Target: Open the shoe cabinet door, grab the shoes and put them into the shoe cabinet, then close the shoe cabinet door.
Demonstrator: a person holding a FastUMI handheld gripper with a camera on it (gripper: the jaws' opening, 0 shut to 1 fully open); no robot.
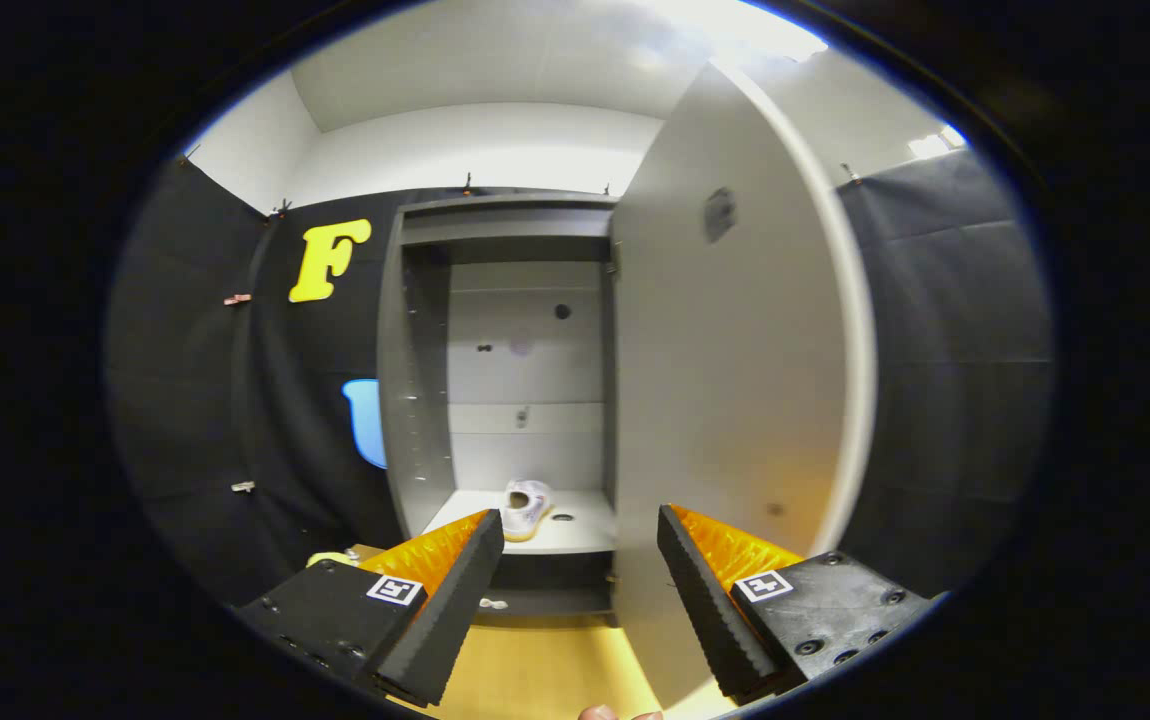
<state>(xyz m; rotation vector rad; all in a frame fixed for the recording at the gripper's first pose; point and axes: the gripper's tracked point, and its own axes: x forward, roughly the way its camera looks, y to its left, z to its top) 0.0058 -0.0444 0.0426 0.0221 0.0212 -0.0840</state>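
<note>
The grey shoe cabinet (415,400) stands ahead with its door (735,380) swung wide open to the right. A white shoe (526,507) lies on the cabinet's lower shelf (585,530), beyond my fingertips. My gripper (580,535) is open and holds nothing. The door's near edge rises just ahead of my right finger (700,600). My left finger (450,600) points at the shelf's front left.
Black cloth walls flank the cabinet on both sides. A wooden floor (535,670) runs below the fingers up to the cabinet's base. A small white thing (493,604) lies on the floor at the base. A yellowish object (335,558) shows left of the left finger.
</note>
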